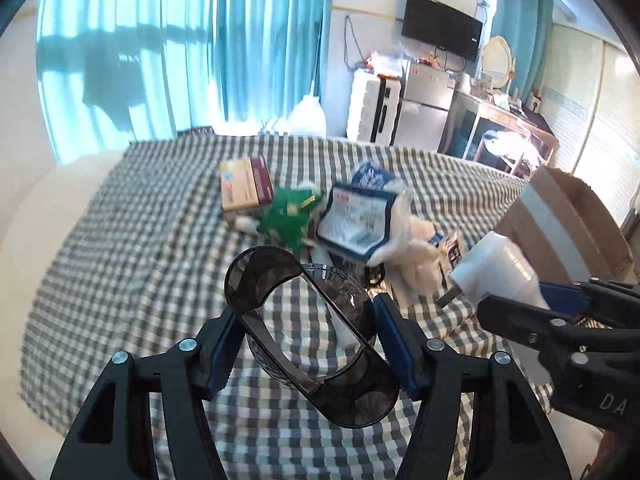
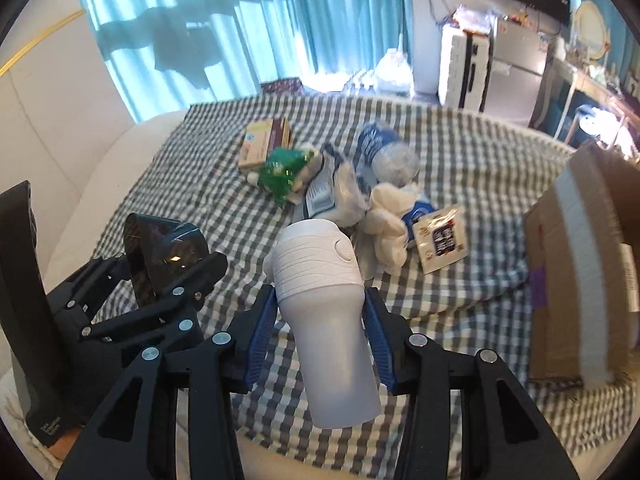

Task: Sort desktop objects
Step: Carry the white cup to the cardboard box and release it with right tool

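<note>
My left gripper (image 1: 306,342) is shut on a dark smoky transparent cup (image 1: 312,332), held above the checked cloth; it also shows in the right wrist view (image 2: 164,256). My right gripper (image 2: 320,320) is shut on a white tumbler with a ribbed lid (image 2: 324,320), which also shows in the left wrist view (image 1: 500,276). A pile lies further back on the cloth: a tan and red box (image 2: 264,140), a green packet (image 2: 280,172), a blue-labelled crushed bottle (image 2: 384,148), white cloth items (image 2: 384,220) and a small sachet (image 2: 440,240).
An open cardboard box (image 2: 580,260) stands at the right on the checked cloth (image 2: 460,300). Teal curtains, a white suitcase, a fridge and a desk are behind. A white padded edge (image 2: 100,180) borders the cloth on the left.
</note>
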The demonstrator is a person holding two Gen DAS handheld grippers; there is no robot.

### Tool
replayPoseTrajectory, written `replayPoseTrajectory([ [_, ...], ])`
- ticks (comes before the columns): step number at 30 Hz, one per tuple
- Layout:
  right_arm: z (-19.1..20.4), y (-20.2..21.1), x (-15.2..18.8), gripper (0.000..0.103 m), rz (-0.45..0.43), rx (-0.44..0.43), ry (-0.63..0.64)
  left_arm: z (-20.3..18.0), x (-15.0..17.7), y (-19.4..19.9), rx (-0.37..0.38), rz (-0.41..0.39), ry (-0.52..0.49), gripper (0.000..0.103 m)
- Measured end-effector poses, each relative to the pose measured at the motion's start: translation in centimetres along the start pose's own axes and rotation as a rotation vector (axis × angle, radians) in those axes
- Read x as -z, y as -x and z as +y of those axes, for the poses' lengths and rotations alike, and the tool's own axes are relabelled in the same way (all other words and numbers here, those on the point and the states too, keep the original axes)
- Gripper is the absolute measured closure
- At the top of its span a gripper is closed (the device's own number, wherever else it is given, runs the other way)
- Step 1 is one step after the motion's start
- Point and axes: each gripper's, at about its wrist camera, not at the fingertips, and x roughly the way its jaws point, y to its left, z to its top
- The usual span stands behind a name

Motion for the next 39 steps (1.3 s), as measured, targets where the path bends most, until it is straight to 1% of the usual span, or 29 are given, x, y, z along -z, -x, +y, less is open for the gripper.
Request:
replayPoseTrajectory([
  [4, 0.4, 3.3, -0.2, 0.059, -0.055, -0.006, 0.005, -0.3, -1.0, 2.6, -0.001, -0.028, 0.006, 0.038],
  [10, -0.1, 7.6, -0.1, 0.059, -0.117, -0.016, -0.024, -2.3, -2.5, 6.6, 0.021, -0.074, -0.017, 0.038],
  [14, -1.3, 10.9, 0.0, 0.059, -0.169, -0.014, -0.053, -4.7, -3.8, 8.9, 0.047, -0.108, -0.064, 0.038],
  [18, -3.1, 13.3, -0.3, 0.059, -0.202, 0.008, -0.084, -7.8, -5.3, 10.5, 0.100, -0.136, -0.106, 0.038],
  [22, -5.5, 15.3, -0.9, 0.059, -0.225, 0.057, -0.103, -11.0, -6.4, 10.2, 0.170, -0.117, -0.130, 0.038],
  [25, -8.0, 16.8, -1.2, 0.059, -0.242, 0.096, -0.128, -13.9, -6.9, 9.7, 0.209, -0.117, -0.172, 0.038],
  [27, -10.0, 17.5, -1.1, 0.059, -0.250, 0.128, -0.142, -15.7, -7.5, 9.2, 0.263, -0.104, -0.190, 0.038],
  [28, -10.7, 17.7, -1.2, 0.059, -0.250, 0.137, -0.148, -16.5, -7.6, 9.1, 0.278, -0.100, -0.193, 0.038],
  [29, -12.0, 17.9, -1.3, 0.059, -0.250, 0.152, -0.164, -17.4, -7.9, 8.9, 0.295, -0.099, -0.200, 0.045],
  [30, -13.1, 18.1, -1.3, 0.059, -0.250, 0.161, -0.178, -18.3, -8.3, 8.6, 0.311, -0.094, -0.213, 0.048],
  [34, -17.4, 18.5, -1.1, 0.059, -0.247, 0.208, -0.218, -22.4, -9.6, 6.9, 0.360, -0.091, -0.272, 0.048],
  [36, -19.6, 18.2, -1.2, 0.059, -0.238, 0.232, -0.236, -24.4, -10.5, 5.9, 0.400, -0.087, -0.278, 0.050],
  [39, -22.6, 17.9, -1.1, 0.059, -0.231, 0.247, -0.275, -26.6, -11.3, 5.0, 0.412, -0.076, -0.279, 0.049],
])
